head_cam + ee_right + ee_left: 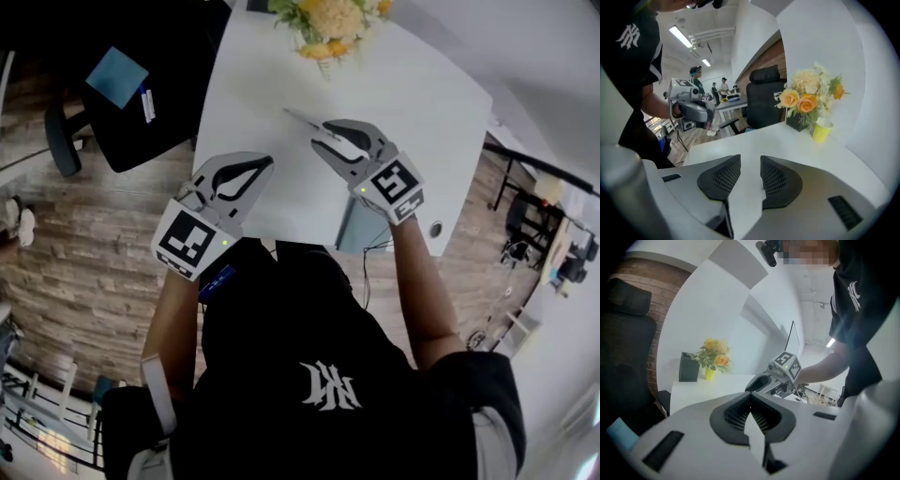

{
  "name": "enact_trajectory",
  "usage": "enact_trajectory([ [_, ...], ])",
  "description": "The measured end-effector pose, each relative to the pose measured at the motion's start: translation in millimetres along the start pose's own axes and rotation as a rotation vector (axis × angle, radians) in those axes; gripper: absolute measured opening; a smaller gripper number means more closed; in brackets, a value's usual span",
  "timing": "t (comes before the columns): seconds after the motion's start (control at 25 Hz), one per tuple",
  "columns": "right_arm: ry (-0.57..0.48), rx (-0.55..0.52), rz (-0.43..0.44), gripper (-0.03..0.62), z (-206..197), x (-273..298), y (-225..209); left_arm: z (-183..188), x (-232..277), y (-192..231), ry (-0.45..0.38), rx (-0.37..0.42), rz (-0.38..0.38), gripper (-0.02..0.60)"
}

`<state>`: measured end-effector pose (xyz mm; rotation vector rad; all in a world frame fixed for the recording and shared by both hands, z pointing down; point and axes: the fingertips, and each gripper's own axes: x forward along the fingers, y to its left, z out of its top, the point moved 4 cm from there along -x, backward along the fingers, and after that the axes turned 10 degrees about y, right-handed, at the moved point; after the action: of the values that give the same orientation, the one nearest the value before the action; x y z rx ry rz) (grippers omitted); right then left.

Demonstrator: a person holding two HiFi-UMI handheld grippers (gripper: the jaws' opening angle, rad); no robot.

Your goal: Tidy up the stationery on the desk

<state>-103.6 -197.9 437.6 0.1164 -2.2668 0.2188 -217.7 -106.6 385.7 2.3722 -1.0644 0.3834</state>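
In none of the views do I see any clear stationery on the white desk [427, 103]. A thin grey streak [298, 116] lies just past the right gripper's tips; I cannot tell what it is. My left gripper [265, 161] hovers over the desk's near left edge, its jaws touching at the tips with nothing held [750, 397]. My right gripper [317, 131] is over the middle of the desk. Its pads stand a narrow gap apart, and only bare desk shows between them [750, 161]. Each gripper is also seen from the other's camera: right gripper [780, 373], left gripper [691, 105].
Orange and yellow flowers [328, 23] in a yellow cup [821, 130] stand at the desk's far end beside a black box [689, 367]. A black office chair [141, 84] with a blue sheet [117, 75] on its seat stands left of the desk. Wooden floor surrounds it.
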Motion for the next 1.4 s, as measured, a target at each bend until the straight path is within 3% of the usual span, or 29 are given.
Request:
enact_trajectory([
  [0.48,0.191,-0.01,0.003,0.14,-47.9,49.2,-27.0,-18.7,1.1,41.1,0.067,0.007,0.017,0.003],
  [1.04,0.264,-0.083,-0.024,0.069,-58.3,63.2,-25.2,-30.2,2.0,45.7,0.066,0.001,0.001,0.003],
  [1.4,0.249,-0.104,-0.05,0.067,-48.1,57.3,-23.4,-29.2,-3.4,40.0,0.057,0.017,0.01,0.003],
])
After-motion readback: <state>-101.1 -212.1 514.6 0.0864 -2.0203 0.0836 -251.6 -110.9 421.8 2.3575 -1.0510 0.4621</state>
